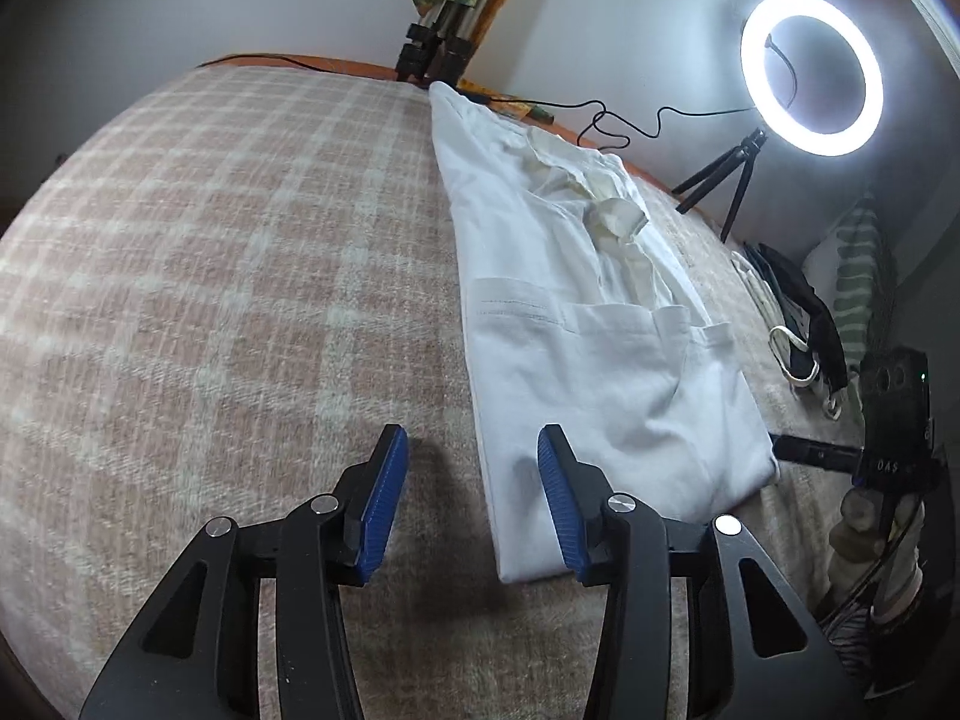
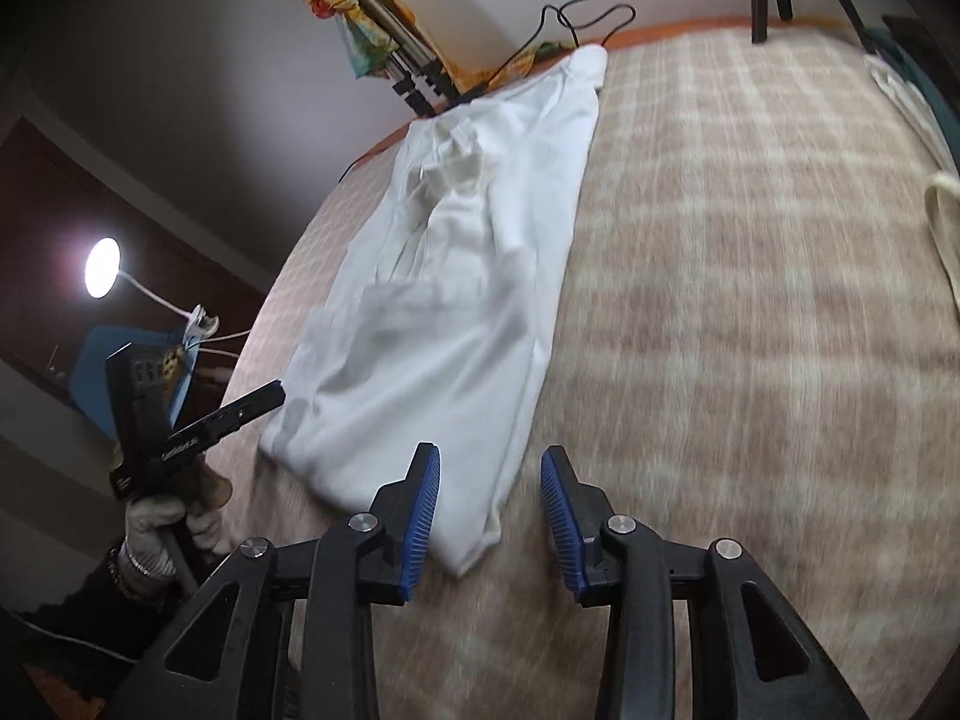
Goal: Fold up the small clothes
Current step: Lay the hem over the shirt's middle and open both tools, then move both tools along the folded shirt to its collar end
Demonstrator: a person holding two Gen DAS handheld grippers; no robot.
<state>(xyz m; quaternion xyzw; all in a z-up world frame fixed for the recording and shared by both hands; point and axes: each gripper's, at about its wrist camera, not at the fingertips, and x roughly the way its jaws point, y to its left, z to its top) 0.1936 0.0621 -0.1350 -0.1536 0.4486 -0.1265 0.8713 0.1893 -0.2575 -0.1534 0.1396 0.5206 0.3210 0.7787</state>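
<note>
A white garment (image 1: 576, 324) lies folded lengthwise in a long strip on a pink plaid blanket (image 1: 210, 276). It also shows in the right wrist view (image 2: 456, 276). My left gripper (image 1: 474, 450) is open and empty, just above the garment's near left corner. My right gripper (image 2: 491, 468) is open and empty, over the garment's near right corner. The other gripper shows at the edge of each view: the right one (image 1: 840, 453), the left one in a gloved hand (image 2: 198, 420).
A lit ring light (image 1: 811, 72) on a small tripod stands at the back right. A black cable (image 1: 624, 120) runs along the far edge. Tripod legs (image 1: 432, 54) stand at the back. Dark clothes (image 1: 798, 312) lie to the right. A desk lamp (image 2: 102, 267) glows at left.
</note>
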